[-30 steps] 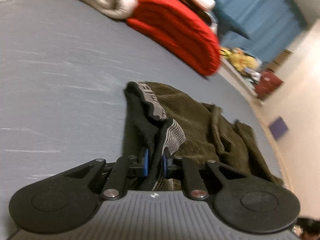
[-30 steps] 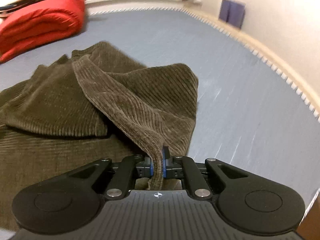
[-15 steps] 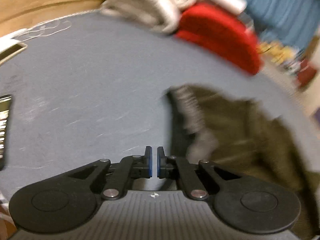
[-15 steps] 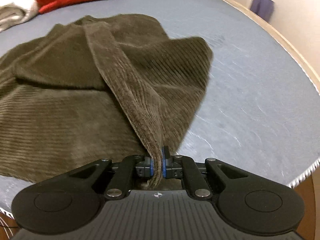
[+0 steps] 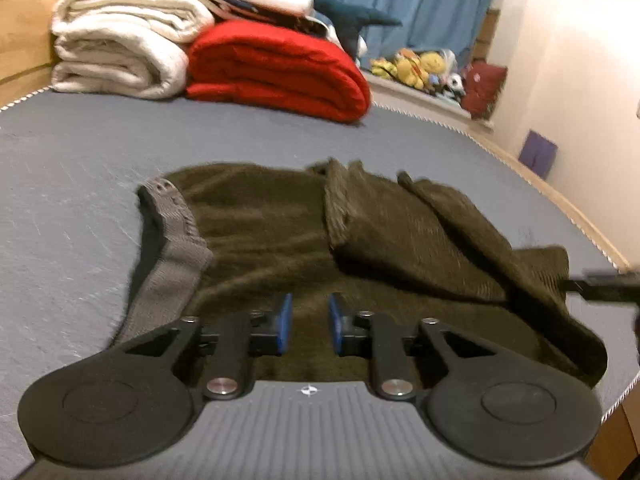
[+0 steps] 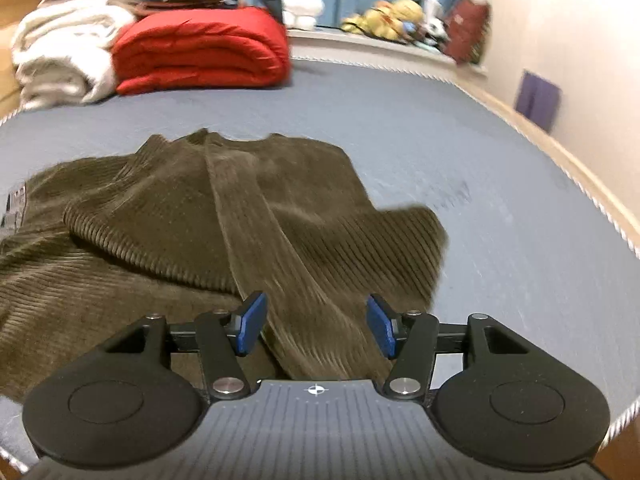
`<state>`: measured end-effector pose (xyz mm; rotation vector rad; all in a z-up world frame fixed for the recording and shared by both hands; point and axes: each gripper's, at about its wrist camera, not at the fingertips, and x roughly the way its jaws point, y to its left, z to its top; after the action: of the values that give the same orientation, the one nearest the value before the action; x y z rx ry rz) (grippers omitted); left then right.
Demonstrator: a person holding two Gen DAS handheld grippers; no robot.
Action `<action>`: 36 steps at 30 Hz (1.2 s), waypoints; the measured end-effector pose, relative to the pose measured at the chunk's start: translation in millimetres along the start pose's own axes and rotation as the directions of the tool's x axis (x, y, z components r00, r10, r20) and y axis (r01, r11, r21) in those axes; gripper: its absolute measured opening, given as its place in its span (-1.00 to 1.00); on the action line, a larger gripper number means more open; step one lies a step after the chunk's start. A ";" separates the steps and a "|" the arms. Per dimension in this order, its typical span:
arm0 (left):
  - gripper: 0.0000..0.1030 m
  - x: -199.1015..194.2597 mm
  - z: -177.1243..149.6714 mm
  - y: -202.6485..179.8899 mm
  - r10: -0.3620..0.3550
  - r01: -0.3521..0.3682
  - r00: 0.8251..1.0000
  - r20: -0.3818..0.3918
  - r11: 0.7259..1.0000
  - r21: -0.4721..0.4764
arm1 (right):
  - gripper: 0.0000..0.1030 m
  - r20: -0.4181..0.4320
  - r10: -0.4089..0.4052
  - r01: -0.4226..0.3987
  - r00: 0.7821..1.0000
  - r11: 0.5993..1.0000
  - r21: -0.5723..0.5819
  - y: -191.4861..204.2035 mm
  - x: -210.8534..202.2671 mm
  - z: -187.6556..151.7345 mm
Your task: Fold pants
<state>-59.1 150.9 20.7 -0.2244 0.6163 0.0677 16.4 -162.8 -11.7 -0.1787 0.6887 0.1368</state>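
Olive corduroy pants [image 5: 280,232] lie bunched on the grey-blue mattress [image 5: 72,168], with the grey waistband [image 5: 176,240] at the left. My left gripper [image 5: 310,322] hovers over the near edge of the cloth, its jaws opening, a small gap and nothing between the pads. In the right wrist view the pants [image 6: 168,216] show a folded leg strip running toward my right gripper [image 6: 316,324]. Its jaws are opening wide, and the strip lies below the blue pads [image 6: 250,324] without touching them. A dark finger of the right gripper [image 5: 604,282] pokes in at the left view's right edge.
A red folded blanket [image 5: 276,68] and white folded blankets [image 5: 120,48] are stacked at the far end of the mattress. Plush toys [image 5: 420,66] line a sill by the blue curtain. The mattress's piped edge [image 6: 600,200] runs along the right, close to the wall.
Both grippers have let go: the left dropped the waistband, the right dropped the corduroy strip. Both have drawn back and rolled level, and the pants now lie on the mattress.
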 end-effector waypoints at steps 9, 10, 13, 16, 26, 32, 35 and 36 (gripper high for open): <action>-0.79 59.7 -29.2 -15.7 0.015 -0.015 1.000 0.004 0.991 0.135 | 0.49 -0.057 -0.061 0.043 0.997 0.962 -0.269 52.1 77.7 19.8; -0.79 64.1 -29.7 -17.3 0.010 -0.011 1.000 0.006 0.990 0.139 | 0.45 -0.056 -0.068 0.048 0.996 0.951 -0.306 56.7 84.5 19.5; -0.79 76.5 -31.1 -23.1 -0.010 0.010 1.000 0.004 0.989 0.148 | -0.26 -0.056 -0.053 0.026 0.997 0.915 -0.402 59.2 92.9 14.1; -0.79 85.5 -30.7 -30.0 -0.023 0.022 1.000 0.005 0.986 0.168 | -0.76 0.011 -0.084 0.081 0.996 0.917 -0.390 37.8 75.9 19.5; -0.75 117.5 -21.8 -43.7 -0.014 0.013 1.000 0.006 0.988 0.152 | -0.71 -0.216 -0.244 0.326 0.945 0.731 0.600 -207.1 -10.8 -99.5; -0.66 135.1 -28.1 -48.6 0.019 -0.017 1.000 -0.007 0.983 0.181 | 0.47 -0.182 -0.258 0.313 0.949 0.686 0.657 -218.3 -41.2 -140.6; -0.62 138.5 -29.1 -47.3 0.007 -0.007 1.000 0.002 0.985 0.170 | 0.43 -0.073 -0.322 0.296 0.944 0.726 0.621 -201.1 -56.8 -125.9; -0.62 139.4 -29.1 -46.0 0.002 -0.002 1.000 0.003 0.987 0.164 | 0.42 -0.039 -0.346 0.304 0.937 0.758 0.577 -190.6 -57.6 -117.9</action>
<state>44.0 98.9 -74.6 -0.0646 0.6163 0.0189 -65.4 -377.2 -41.6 0.2952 0.5902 -0.4058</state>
